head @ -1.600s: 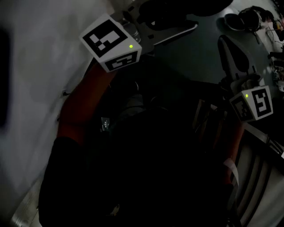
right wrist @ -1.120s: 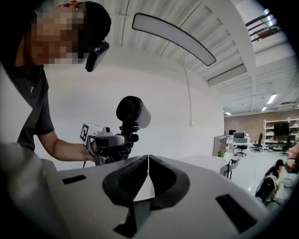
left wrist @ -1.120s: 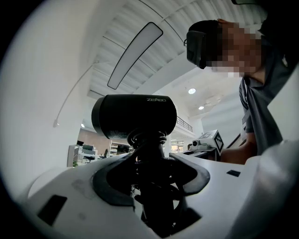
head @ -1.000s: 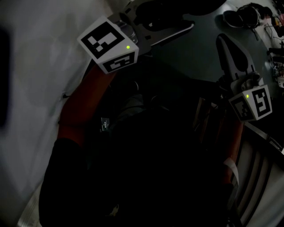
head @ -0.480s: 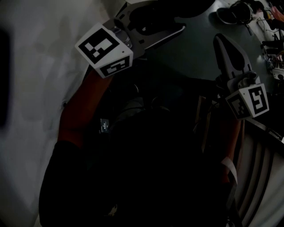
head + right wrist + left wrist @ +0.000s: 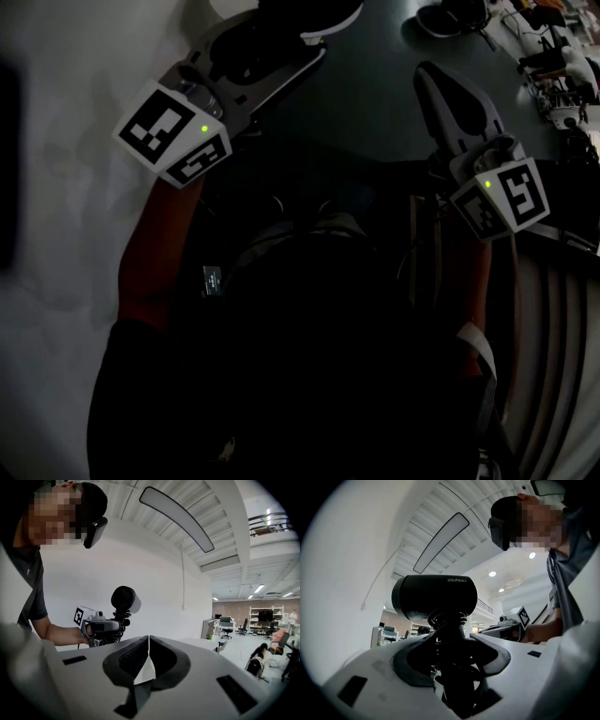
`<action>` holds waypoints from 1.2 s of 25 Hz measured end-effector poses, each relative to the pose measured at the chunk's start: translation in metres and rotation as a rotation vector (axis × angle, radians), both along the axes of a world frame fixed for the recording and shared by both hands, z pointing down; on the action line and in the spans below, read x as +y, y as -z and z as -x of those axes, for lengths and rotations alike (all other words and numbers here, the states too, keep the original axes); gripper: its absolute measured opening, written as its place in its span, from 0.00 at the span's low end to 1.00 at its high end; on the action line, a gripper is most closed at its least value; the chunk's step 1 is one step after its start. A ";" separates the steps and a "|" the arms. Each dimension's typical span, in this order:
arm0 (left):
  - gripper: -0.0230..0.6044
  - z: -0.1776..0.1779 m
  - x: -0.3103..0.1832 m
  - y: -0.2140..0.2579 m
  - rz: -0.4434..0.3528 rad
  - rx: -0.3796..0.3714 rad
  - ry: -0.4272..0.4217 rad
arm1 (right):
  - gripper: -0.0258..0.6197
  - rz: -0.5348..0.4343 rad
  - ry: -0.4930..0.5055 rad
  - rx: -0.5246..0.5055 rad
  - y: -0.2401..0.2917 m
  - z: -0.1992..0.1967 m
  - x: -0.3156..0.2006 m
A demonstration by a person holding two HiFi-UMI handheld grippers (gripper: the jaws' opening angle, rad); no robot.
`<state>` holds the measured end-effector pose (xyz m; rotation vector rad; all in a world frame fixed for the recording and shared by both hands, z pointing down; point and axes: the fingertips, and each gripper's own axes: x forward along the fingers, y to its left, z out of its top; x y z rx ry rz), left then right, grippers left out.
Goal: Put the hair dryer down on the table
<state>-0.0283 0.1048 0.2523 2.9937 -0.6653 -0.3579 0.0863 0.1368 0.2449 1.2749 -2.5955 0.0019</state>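
Left gripper: fingers are clamped on the black hair dryer.
Hair dryer: held upright, maybe above the counter.
Right gripper: fingers are pressed together, nothing held.

the hair dryer bears small pale lettering that looks like "zenbo".

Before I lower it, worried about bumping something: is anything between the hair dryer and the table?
Nothing visible. The hair dryer, gripped by the left gripper, hangs by bare table; clutter sits apart at the far right.
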 end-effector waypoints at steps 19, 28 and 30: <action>0.39 -0.007 -0.006 0.018 0.012 -0.029 0.074 | 0.05 -0.006 0.053 -0.051 0.012 -0.019 -0.015; 0.39 -0.052 -0.028 0.058 0.025 -0.046 0.113 | 0.05 0.005 0.090 -0.075 0.055 -0.066 -0.040; 0.39 -0.068 -0.026 0.048 0.020 -0.040 0.121 | 0.05 -0.002 0.095 -0.073 0.043 -0.083 -0.038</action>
